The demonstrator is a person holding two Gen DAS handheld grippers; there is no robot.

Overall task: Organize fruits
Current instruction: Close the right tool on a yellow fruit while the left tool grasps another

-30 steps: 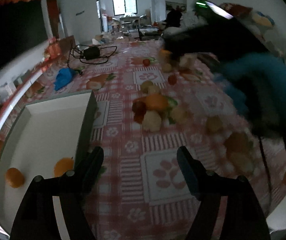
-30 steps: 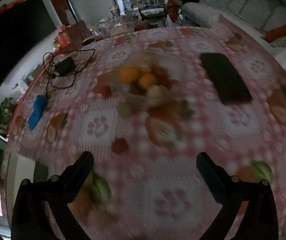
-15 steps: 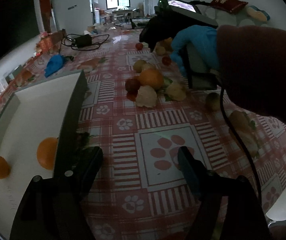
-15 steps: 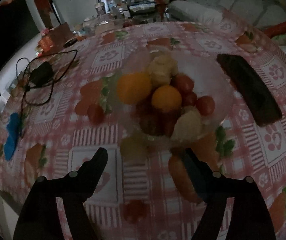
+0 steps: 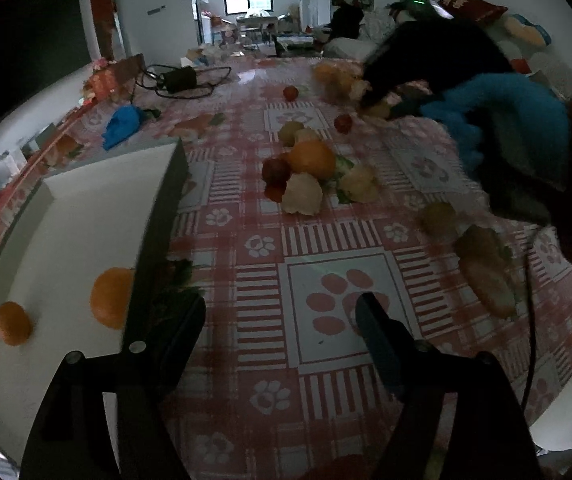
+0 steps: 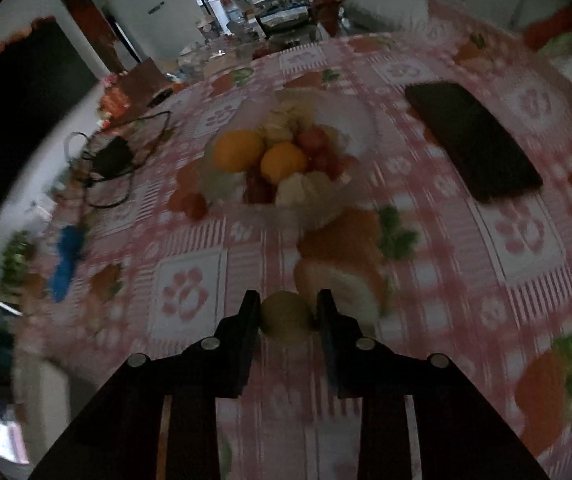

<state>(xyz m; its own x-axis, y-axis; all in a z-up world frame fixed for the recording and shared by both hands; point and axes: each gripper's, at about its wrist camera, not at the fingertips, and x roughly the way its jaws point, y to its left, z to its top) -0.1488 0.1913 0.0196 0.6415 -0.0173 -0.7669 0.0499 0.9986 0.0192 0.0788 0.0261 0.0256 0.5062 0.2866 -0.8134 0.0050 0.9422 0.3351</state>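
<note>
The right gripper (image 6: 288,312) is closing on a small round green fruit (image 6: 286,317) on the near tablecloth (image 6: 526,240); it points no way. The left gripper (image 5: 281,312) is wide open, holding nothing, beside the white box (image 5: 85,220).

Table w/ checked cloth (image 5: 326,240): white tray (image 5: 85,216), loose fruit (image 5: 310,160), fruit bowl (image 6: 350,128), phone (image 6: 474,140).

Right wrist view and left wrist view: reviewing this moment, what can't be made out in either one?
- Right wrist view: motion blur hides whether the closing right gripper already presses the small greenish fruit between its fingers.
- Right wrist view: blur makes the fruits in the clear bowl hard to count.
- Left wrist view: the blue-gloved hand and blur hide the right gripper's tips.
- Left wrist view: the white tray is cut by the frame edge.
</note>
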